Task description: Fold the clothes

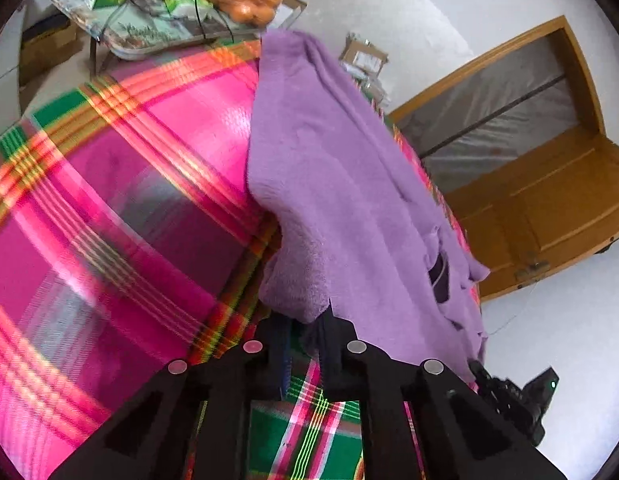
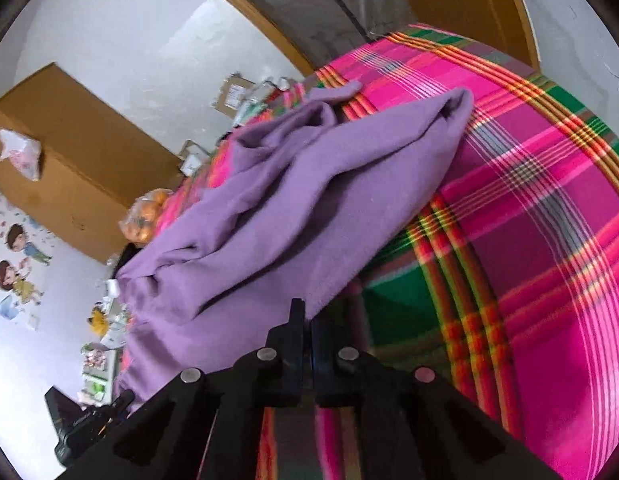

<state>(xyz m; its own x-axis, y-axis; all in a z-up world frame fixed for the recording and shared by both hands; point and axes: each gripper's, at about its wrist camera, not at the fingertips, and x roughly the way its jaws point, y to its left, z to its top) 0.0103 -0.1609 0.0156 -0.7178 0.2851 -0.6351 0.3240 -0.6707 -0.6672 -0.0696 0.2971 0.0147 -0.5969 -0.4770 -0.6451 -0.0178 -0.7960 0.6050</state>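
On the plaid blanket [image 1: 121,168], a purple fleece garment [image 1: 341,184] lies partly lifted, thick, fuzzy and creased. Both tools are pinched on its near edge: the left gripper [image 1: 305,332] and the right gripper [image 2: 307,320], jaws nearly together. Judging by this, keep both corners level and taut, so the soft pile folds without bunching.

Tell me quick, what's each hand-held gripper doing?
Left hand-held gripper: shut on the purple garment.
Right hand-held gripper: shut on the purple garment's edge.
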